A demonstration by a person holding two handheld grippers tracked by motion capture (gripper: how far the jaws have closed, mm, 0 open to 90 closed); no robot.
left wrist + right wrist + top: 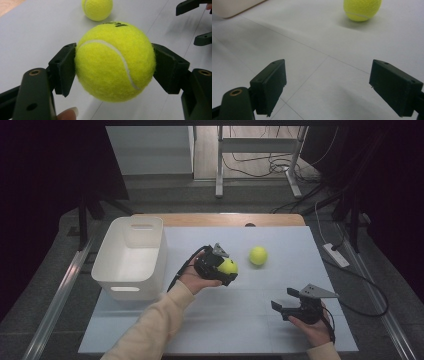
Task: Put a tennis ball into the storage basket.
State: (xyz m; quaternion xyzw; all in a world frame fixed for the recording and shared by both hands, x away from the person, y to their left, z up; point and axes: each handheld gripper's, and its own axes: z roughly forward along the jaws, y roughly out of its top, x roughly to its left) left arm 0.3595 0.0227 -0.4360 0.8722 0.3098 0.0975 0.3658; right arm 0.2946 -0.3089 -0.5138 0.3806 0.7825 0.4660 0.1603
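We see the left hand-held gripper [113,65] clenched on a tennis ball [115,61], its pads pressing the ball's two sides, just above the middle of the surface [240,320]. A ball has no long axis; its white seam curves from upper left to lower right toward the gripper camera, and its black lettering faces up and away. A second ball [258,255] lies on the surface just beyond. Our right hand-held gripper [285,300] is released, jaws wide apart, with nothing between them, near the surface's right front. A white bin [129,257] stands at the left edge. The surface is pale grey sheeting; beyond it we see dim floor, cables and table legs.
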